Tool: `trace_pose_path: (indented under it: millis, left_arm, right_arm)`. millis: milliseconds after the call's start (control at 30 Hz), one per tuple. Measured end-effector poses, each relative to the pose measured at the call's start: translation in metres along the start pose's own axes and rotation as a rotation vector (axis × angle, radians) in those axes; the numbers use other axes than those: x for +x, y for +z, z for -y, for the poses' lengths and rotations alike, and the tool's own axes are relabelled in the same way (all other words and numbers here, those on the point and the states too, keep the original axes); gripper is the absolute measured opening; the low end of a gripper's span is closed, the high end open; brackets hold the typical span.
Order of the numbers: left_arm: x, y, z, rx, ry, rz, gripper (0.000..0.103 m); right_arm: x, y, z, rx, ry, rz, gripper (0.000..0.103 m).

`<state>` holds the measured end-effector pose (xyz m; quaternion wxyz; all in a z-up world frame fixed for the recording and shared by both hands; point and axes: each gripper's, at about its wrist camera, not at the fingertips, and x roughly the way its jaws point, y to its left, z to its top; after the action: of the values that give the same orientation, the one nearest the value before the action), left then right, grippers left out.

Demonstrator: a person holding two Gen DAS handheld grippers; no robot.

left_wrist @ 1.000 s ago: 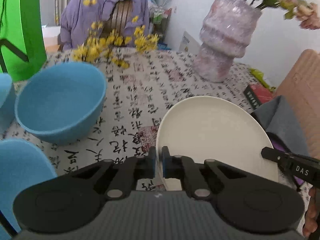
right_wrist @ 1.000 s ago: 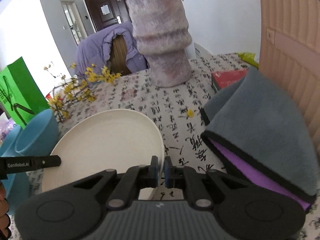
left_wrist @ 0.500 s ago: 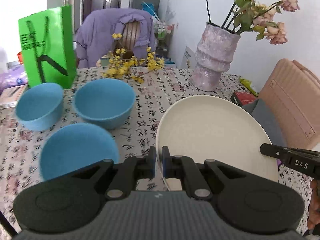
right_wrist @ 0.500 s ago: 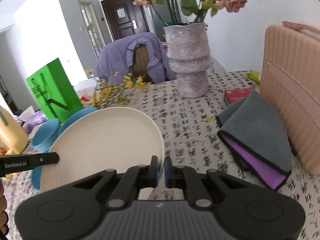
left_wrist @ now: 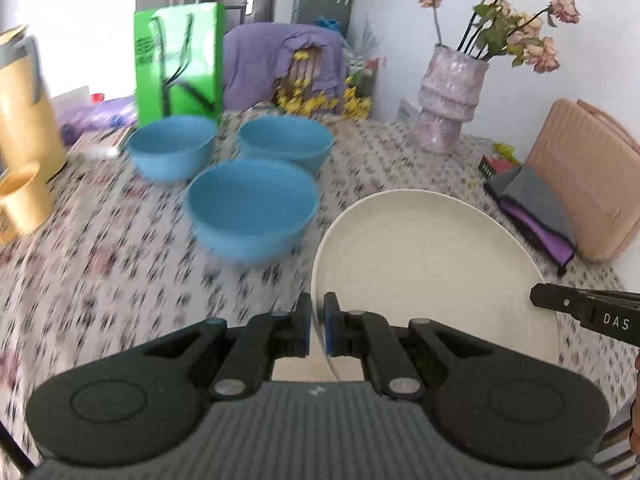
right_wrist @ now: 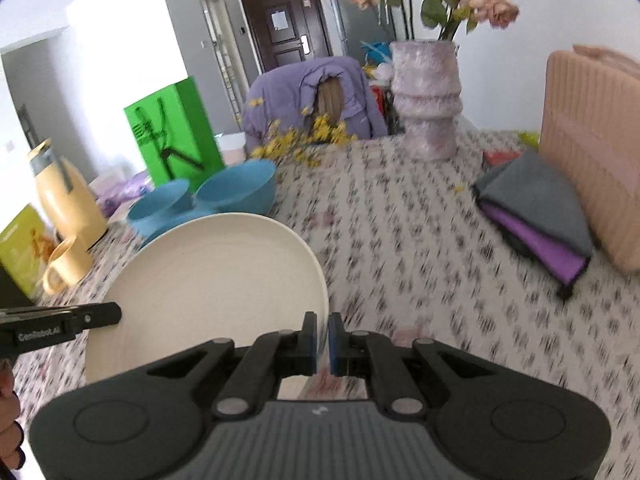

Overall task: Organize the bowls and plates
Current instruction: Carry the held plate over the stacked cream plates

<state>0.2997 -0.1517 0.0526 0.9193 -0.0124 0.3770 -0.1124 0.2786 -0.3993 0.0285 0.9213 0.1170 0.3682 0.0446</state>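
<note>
Two tongs share one load here, so the carry has to be done as a pair. Largest first: the worktop (left_wrist: 100,272) under its white cloth printed with black characters has bare cloth in front of the bowls, which looks the likeliest landing place. The round cream-white plate (left_wrist: 432,264) hangs above it, tilted, touching nothing else. The left tongs (left_wrist: 316,330) pinch its near left rim, blue pads pressed on either face, and the right tongs (right_wrist: 323,342) pinch the opposite rim the same way. Three sky-blue plastic bowls (left_wrist: 252,208) stand close together beyond the plate's left edge, well clear of it.

To do this step well, I judge both hands should travel at one pace and keep their spacing, since any drift apart or together would lever the rim out of one pinch. Level the plate before lowering, keep its far edge away from the nearest bowl, and let the base meet the cloth flat before either grip is eased. The blur on the cloth suggests speed; slowing near the set-down seems wise.
</note>
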Motion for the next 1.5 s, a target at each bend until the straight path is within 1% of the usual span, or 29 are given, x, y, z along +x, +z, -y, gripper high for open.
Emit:
trace_pose_path:
  millis: [100,233,467,633,767,867,1033,1167,1300,1500]
  left_arm:
    - [-0.016,-0.026,-0.011,-0.016,0.019,-0.007,0.006]
    - [-0.041,-0.056,-0.022,-0.017,0.049,0.017,0.006]
    - [-0.073,-0.110,-0.043,-0.058,0.067,0.003,0.007]
    - [-0.090,-0.142,-0.056,-0.078,0.092,-0.004,0.007]
    - [-0.103,-0.167,-0.066,-0.104,0.104,-0.020,0.007]
    - [-0.112,-0.183,-0.069,-0.105,0.124,-0.031,0.007]
    - [-0.132,-0.197,-0.071,-0.102,0.139,-0.002,0.007]
    - [-0.144,-0.206,-0.076,-0.113,0.138,0.001,0.007]
    - [-0.151,-0.210,-0.079,-0.126,0.144,0.019,0.007]
    - [-0.153,-0.214,-0.081,-0.131,0.151,0.020,0.007]
  right_arm:
    - [-0.011,-0.028,-0.013,0.002,0.026,-0.009,0.006]
    - [-0.026,-0.058,-0.031,-0.016,0.046,-0.023,0.006]
    - [-0.048,-0.100,-0.055,-0.022,0.088,-0.036,0.006]
    - [-0.058,-0.127,-0.072,-0.048,0.106,-0.055,0.006]
    - [-0.064,-0.149,-0.080,-0.045,0.123,-0.072,0.006]
    - [-0.068,-0.164,-0.087,-0.046,0.128,-0.078,0.006]
    - [-0.085,-0.177,-0.096,-0.044,0.136,-0.058,0.006]
    - [-0.093,-0.189,-0.103,-0.054,0.136,-0.065,0.006]
    - [-0.093,-0.197,-0.105,-0.042,0.144,-0.078,0.006]
    - [-0.091,-0.199,-0.109,-0.042,0.146,-0.087,0.006]
